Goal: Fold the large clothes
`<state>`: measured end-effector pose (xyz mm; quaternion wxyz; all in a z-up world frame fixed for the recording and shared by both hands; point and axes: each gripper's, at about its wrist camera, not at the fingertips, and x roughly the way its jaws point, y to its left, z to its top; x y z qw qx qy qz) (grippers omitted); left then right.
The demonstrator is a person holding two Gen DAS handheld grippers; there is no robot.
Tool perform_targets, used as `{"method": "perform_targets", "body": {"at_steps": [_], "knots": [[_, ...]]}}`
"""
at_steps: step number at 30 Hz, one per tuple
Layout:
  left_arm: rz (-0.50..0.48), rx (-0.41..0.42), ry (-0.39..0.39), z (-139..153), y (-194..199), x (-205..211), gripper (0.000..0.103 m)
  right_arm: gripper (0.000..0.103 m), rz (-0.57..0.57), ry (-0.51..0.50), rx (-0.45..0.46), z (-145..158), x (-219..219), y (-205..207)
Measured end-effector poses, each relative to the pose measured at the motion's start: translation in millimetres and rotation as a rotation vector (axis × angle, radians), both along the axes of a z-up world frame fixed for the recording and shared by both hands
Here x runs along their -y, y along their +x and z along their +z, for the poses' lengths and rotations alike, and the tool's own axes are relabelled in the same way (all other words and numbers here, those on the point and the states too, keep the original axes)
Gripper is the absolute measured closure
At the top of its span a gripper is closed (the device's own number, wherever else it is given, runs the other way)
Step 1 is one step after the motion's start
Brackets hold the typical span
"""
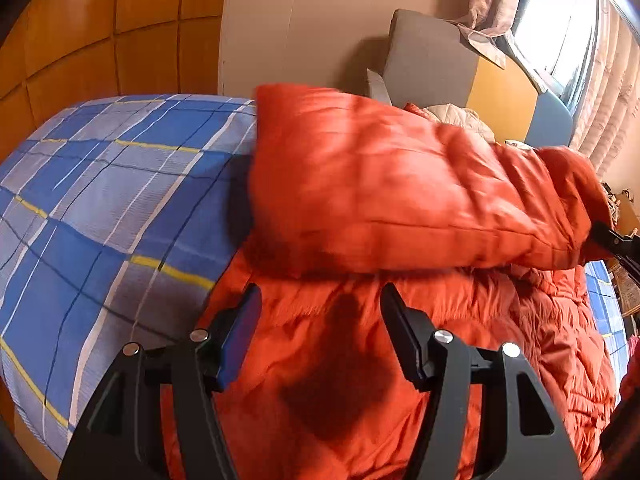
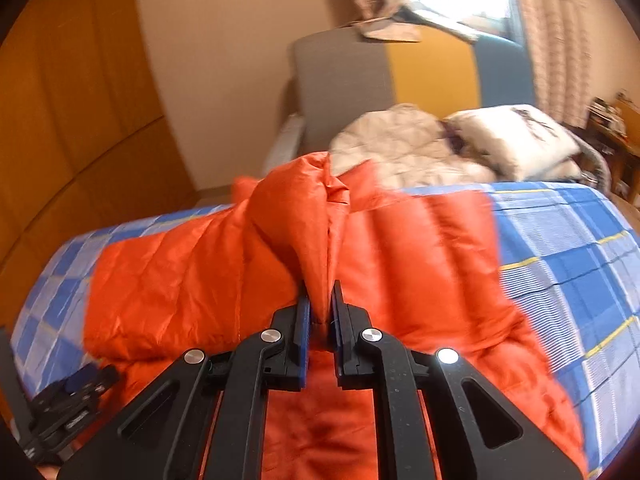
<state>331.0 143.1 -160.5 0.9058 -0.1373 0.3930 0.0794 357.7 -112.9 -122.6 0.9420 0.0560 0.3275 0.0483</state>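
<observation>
An orange quilted down jacket [image 1: 360,360] lies spread on the bed. One part of it [image 1: 400,188] is lifted and stretched above the rest. My left gripper [image 1: 320,294] hovers open just over the flat part, with nothing between its blue pads. My right gripper [image 2: 320,292] is shut on a pinched ridge of the orange jacket [image 2: 316,240], which rises from its jaws. The right gripper [image 1: 612,240] also shows at the right edge of the left wrist view, holding the raised part. In the right wrist view the left gripper [image 2: 68,404] sits low at the left.
A blue plaid sheet [image 1: 100,208] covers the bed. Pale folded clothes [image 2: 404,148] and a white bundle [image 2: 516,140] lie near the grey, yellow and blue headboard [image 2: 348,80]. Wood panels [image 1: 80,40] stand at the left, with curtains [image 1: 612,92] and a window at the right.
</observation>
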Motion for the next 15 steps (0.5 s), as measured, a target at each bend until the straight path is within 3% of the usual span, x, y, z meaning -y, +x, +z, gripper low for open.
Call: {"method": "perform_targets", "body": {"at_steps": [5, 15], "knots": [[-0.004, 0.001, 0.02, 2, 12, 4, 0.042, 0.094, -0.111, 0.02, -0.043, -17, 39, 21], [0.009, -0.025, 0.042, -7, 18, 3, 0.042, 0.094, -0.166, 0.001, -0.113, -48, 57, 22]]}}
